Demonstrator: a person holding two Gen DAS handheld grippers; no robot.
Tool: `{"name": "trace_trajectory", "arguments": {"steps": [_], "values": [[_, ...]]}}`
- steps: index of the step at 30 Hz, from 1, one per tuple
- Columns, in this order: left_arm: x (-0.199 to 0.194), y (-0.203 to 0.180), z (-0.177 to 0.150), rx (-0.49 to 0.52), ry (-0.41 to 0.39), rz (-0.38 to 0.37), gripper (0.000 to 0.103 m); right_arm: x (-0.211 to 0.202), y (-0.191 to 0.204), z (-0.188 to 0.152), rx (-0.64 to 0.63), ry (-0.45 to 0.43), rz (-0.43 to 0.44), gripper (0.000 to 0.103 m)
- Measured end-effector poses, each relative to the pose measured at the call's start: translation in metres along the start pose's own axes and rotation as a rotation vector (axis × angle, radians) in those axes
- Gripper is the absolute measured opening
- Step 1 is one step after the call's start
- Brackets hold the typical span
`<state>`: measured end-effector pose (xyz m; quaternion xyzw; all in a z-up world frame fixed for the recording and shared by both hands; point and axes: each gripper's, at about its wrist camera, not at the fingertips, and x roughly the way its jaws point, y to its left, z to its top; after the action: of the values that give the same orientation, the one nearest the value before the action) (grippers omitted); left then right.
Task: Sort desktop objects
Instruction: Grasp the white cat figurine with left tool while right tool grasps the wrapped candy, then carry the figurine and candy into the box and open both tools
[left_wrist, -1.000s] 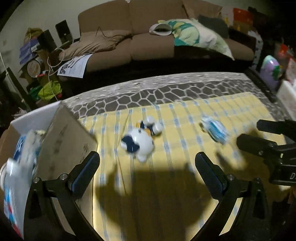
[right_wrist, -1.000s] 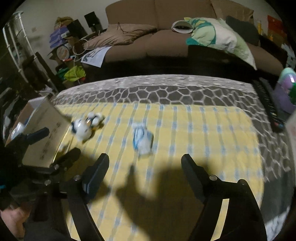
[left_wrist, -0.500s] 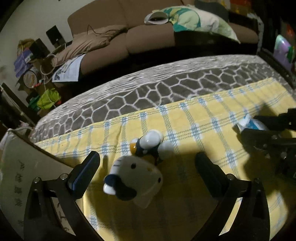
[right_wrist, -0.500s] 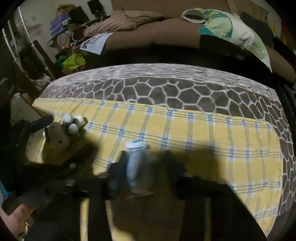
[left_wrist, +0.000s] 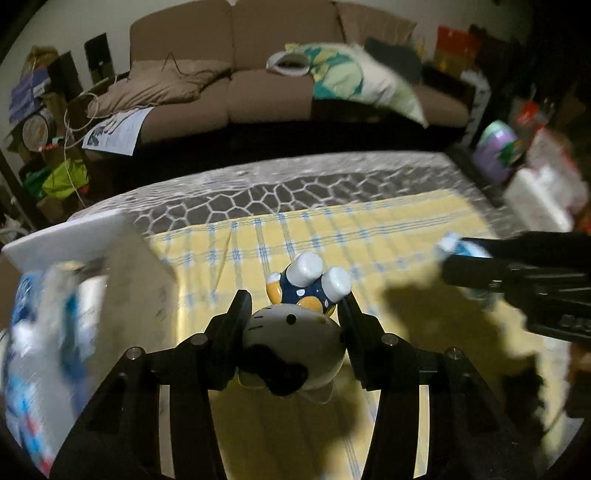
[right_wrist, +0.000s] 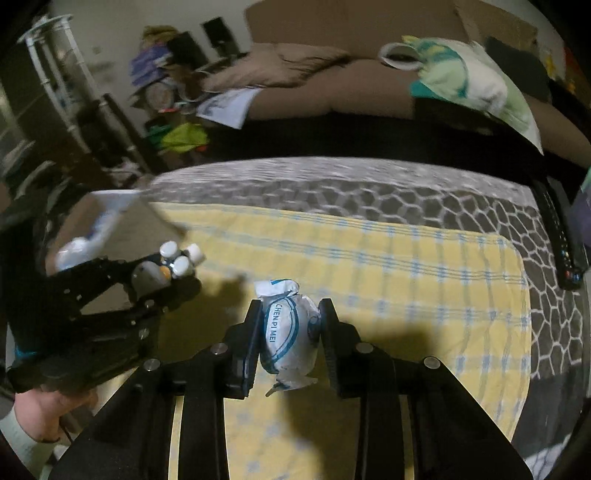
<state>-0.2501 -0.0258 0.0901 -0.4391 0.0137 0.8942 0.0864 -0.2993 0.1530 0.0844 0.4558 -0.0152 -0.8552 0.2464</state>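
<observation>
Nearby, cardboard box (left_wrist: 122, 280) flanks left gripper (left_wrist: 293, 314) clamping cat figurine (left_wrist: 295, 347).

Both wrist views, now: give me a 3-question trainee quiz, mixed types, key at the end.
1. True or false: the left claw is shut on the cat figurine.
2. What does the right claw hold? A) remote B) white wrapped snack C) pillow
3. Fill in: the cardboard box stands on the figurine's ____ side in the left wrist view.

Key: 1 true; 2 B; 3 left.
</observation>
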Motion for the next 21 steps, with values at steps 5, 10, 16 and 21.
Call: {"name": "trace_trajectory", "arguments": {"steps": [5, 10, 16, 21], "values": [[-0.098, 0.034, -0.021, -0.046, -0.043, -0.049, 0.046, -0.035, 0.067, -0.002, -0.037, -0.020, 0.085, 0.030], [-0.171, 0.085, -0.054, -0.077, -0.049, -0.030, 0.046, -0.060, 0.143, -0.011, -0.061, -0.020, 0.192, 0.030], [-0.211, 0.143, -0.113, -0.168, -0.024, -0.001, 0.046, -0.050, 0.226, -0.032, -0.069, 0.016, 0.289, 0.030], [-0.212, 0.165, -0.153, -0.203, 0.009, 0.012, 0.046, -0.020, 0.275, -0.060, -0.071, 0.079, 0.318, 0.030]]}}
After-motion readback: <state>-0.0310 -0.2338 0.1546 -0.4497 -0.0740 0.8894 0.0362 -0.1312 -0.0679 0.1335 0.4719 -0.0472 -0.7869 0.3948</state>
